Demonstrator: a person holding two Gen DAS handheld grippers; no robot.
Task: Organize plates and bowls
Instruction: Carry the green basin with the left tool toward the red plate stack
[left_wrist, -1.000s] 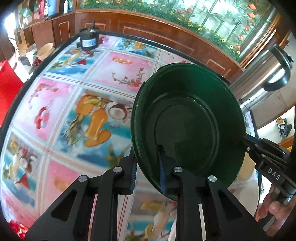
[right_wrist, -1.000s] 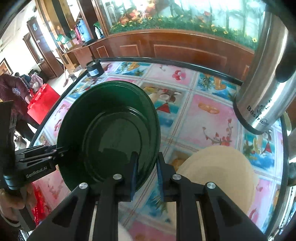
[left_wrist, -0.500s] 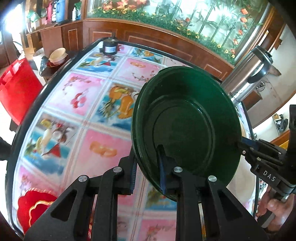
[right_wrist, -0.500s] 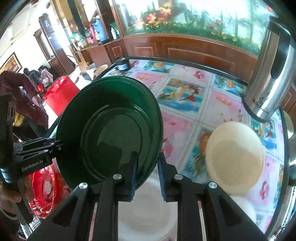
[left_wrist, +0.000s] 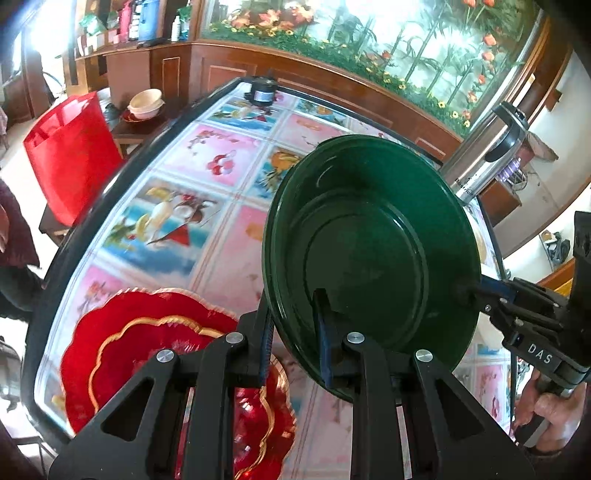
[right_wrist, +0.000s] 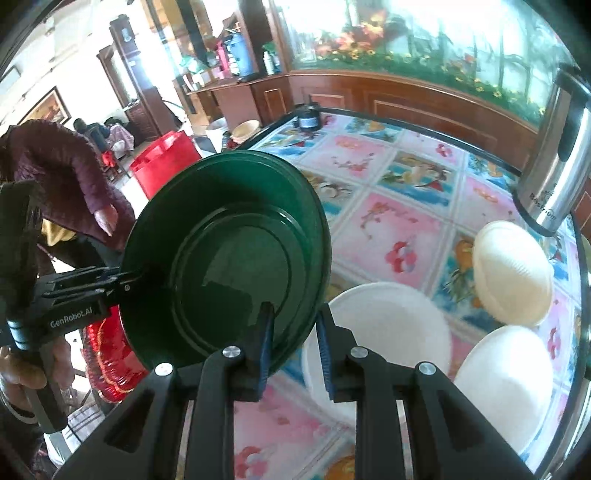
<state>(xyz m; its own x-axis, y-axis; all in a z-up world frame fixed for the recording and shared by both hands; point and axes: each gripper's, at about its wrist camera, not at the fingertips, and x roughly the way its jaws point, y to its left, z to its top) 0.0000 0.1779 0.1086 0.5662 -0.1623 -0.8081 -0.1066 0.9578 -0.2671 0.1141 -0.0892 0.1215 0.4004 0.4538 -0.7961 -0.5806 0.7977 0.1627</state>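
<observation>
A dark green plate (left_wrist: 369, 251) hangs tilted above the picture-tiled table (left_wrist: 221, 155), carried by both grippers. My left gripper (left_wrist: 295, 306) is shut on its near rim, one finger inside the dish and one behind. My right gripper (left_wrist: 469, 291) holds the rim at the plate's right side. In the right wrist view the green plate (right_wrist: 229, 266) fills the left, with my right gripper (right_wrist: 293, 317) around its lower right rim and the left gripper (right_wrist: 129, 275) on its left edge. A red scalloped plate (left_wrist: 147, 350) with gold trim lies below the green one.
A white bowl (right_wrist: 380, 332) and two cream bowls (right_wrist: 511, 273) (right_wrist: 506, 380) sit upside down on the right. A steel thermos (right_wrist: 554, 166) stands at the far right, a small black jar (left_wrist: 262, 90) at the far edge. A red bag (left_wrist: 70, 155) and a person (right_wrist: 66, 177) are beyond the table's left side.
Both grippers carried the green plate toward the table's near left. The red scalloped plate came into view beneath it. The right gripper's fingers stand slightly wider on the rim.
</observation>
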